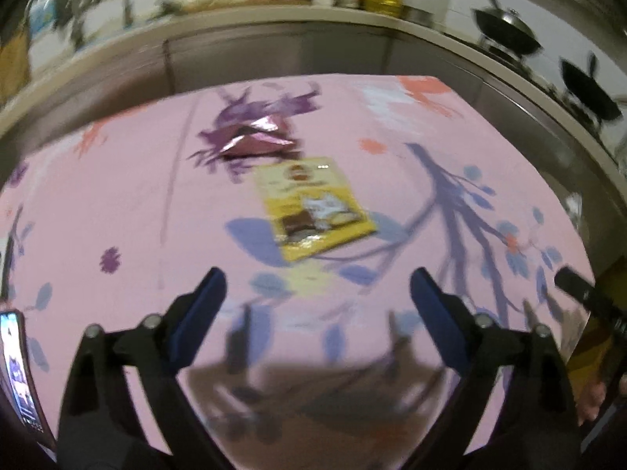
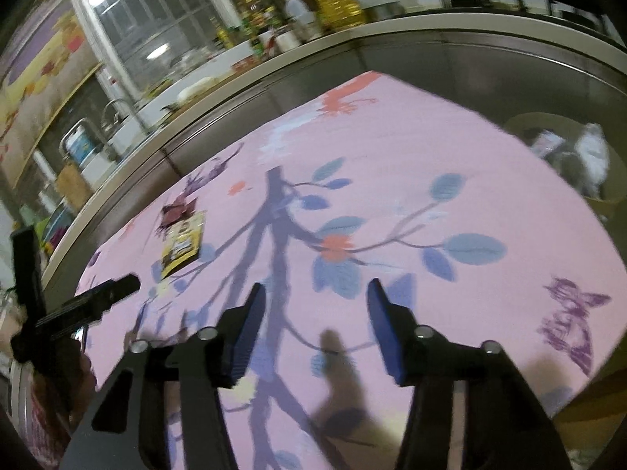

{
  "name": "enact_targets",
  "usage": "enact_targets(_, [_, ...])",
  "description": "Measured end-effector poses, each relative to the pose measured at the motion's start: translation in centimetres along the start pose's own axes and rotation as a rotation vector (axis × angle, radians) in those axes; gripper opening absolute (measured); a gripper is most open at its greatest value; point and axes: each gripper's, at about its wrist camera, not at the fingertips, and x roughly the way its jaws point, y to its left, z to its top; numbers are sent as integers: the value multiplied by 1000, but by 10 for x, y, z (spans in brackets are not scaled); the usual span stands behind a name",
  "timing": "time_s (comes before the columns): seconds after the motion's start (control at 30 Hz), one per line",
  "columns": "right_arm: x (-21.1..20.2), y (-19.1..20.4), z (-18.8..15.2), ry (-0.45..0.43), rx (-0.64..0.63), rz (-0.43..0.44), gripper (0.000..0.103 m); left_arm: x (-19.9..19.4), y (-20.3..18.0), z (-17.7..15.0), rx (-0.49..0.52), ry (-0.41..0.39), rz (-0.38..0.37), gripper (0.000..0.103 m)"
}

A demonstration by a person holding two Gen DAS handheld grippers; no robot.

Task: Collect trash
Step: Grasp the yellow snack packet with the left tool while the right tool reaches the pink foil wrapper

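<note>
A flat yellow snack wrapper (image 1: 313, 207) lies on the pink floral tablecloth (image 1: 117, 196), just ahead of my left gripper (image 1: 318, 278). That gripper is open wide with nothing between its blue pads. Behind the yellow one, touching its far end, sits a crumpled purple foil wrapper (image 1: 254, 139). In the right wrist view both wrappers, yellow (image 2: 183, 243) and purple (image 2: 178, 211), are far off to the left. My right gripper (image 2: 316, 288) hangs open over bare cloth, holding nothing.
A beige bin (image 2: 548, 117) with trash inside stands past the table's right edge. A phone (image 1: 19, 372) lies at the table's left edge. A steel kitchen counter (image 1: 313, 27) with bottles and woks (image 1: 505, 35) runs behind the table.
</note>
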Motion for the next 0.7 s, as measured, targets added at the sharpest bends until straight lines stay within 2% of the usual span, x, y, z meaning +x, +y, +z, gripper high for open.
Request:
enact_targets(0.03, [4,5,2,9,-12,19,37,2,13,4,-41,12,-25,86])
enact_targets(0.13, [22,26,13,31,-69,76,30,11,37,16,-132,45,-122,79])
enact_targets(0.2, [37,41,21,48,-107,99,27,18,41,22,-155,63,-173,75])
enact_targets(0.37, [74,83,43,76,-213,152,25,37,41,35,-186,100,-245,74])
enact_targets(0.5, [113,120,52,109,-350,145,25,50,48,39,-247,133,-314,74])
enact_targets(0.7, [151,138,45,172,-466,120,25,72,58,43,-330,177,-430,74])
